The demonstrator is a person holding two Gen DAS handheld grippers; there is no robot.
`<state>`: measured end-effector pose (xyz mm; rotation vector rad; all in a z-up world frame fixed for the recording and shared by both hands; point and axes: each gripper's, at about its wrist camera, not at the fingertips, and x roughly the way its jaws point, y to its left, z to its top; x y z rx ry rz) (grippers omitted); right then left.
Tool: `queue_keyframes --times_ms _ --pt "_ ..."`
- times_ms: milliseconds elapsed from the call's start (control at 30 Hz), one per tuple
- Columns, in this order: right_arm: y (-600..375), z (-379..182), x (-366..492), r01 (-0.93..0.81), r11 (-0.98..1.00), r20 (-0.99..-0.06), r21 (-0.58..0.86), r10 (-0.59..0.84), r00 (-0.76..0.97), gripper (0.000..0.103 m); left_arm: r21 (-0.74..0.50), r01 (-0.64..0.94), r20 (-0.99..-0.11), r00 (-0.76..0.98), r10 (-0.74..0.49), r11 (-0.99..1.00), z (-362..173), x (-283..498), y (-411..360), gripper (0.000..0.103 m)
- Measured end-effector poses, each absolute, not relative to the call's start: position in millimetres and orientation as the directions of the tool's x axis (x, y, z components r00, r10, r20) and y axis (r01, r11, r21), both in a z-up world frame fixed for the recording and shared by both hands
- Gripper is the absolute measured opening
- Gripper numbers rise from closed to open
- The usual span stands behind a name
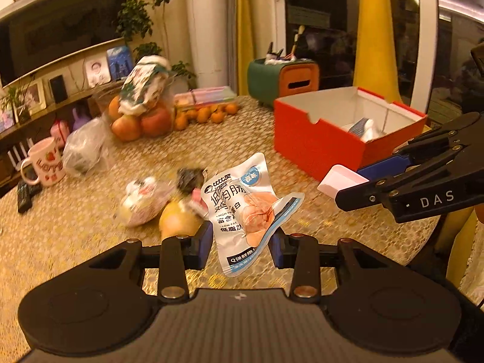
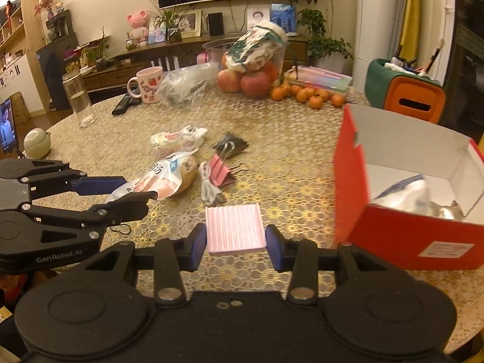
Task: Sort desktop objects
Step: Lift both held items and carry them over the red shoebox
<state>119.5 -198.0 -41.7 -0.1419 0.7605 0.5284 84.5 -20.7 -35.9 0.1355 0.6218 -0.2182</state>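
- Left gripper: jaws part-closed on a snack packet; packet held clear of table, crumpled, hanging askew btwn pads.
- Right gripper: jaws part-closed on a pink pad, gripped by its side edges, flat, above table.
- Red box: open top, just right of pink pad; a packet or two already inside, prob. similar snacks, contents blurred.
- Table: left on it were cable, pink clip, black clip, a wrapped item, a yellowish fruit under the packet.
- Step in hand, judged: carry both items to box.
- To do well: bring each over box rim before opening jaws; go one at a time so grippers don't clash; keep pad level; hold packet firm, it could slip.
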Motion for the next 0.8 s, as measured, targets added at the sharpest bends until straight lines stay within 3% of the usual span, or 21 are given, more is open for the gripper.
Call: queue_keyframes --times_ms 800 --pt "-310.0 6.4 148.7 -0.373 0.927 -0.603 0.032 0.315 0.733 0.042 0.103 0.404 -0.55 0.785 -0.287 0.909 20.6 142.0 -120.5 0.037"
